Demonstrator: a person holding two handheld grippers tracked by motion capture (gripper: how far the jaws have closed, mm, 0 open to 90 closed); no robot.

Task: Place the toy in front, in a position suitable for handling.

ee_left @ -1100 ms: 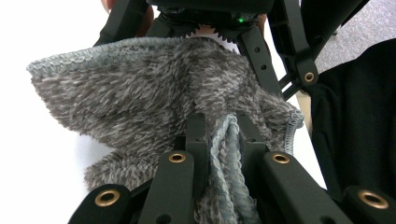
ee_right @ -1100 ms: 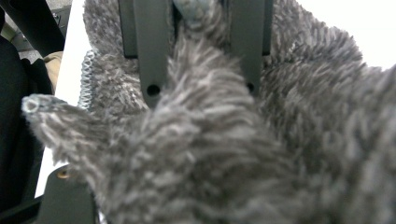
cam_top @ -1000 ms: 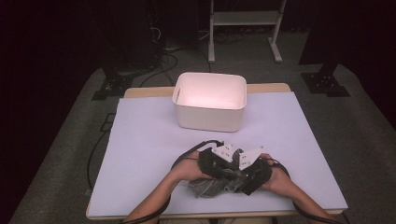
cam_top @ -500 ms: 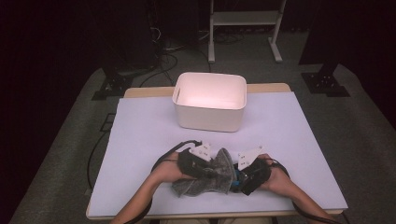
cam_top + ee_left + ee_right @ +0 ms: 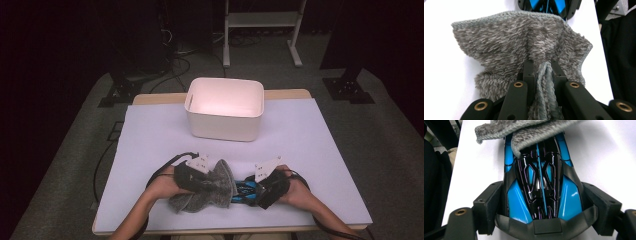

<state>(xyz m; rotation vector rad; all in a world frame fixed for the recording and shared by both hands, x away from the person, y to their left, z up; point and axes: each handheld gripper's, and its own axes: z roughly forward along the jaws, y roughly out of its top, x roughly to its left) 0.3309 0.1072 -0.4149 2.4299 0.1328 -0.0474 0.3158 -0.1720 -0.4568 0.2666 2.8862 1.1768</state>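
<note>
Near the front edge of the desk point(image 5: 150, 130), a blue and black toy car point(image 5: 244, 190) lies lengthwise between my two hands, and a fuzzy grey cloth point(image 5: 210, 186) is draped over the end of it that faces my left hand. My right claw point(image 5: 255, 192) holds the car: in the right gripper view its jaws stand wide on either flank of the glossy body point(image 5: 541, 192), pressing it from both sides. My left claw point(image 5: 197, 175) is clamped narrow on a bunched fold of the cloth point(image 5: 524, 47), which fans out ahead of the jaws toward the car's blue tip point(image 5: 547, 5). Compared with a second ago, my left hand has drawn away to the left across the desk, taking the cloth along, so more of the blue body now shows between the hands; before, the two claws were huddled together over it. My right hand has kept its place. I read this as a wiping stroke along the car, or the cloth being pulled off it. Farther back, the white bin point(image 5: 224, 107) sits untouched at the middle of the desk.
</note>
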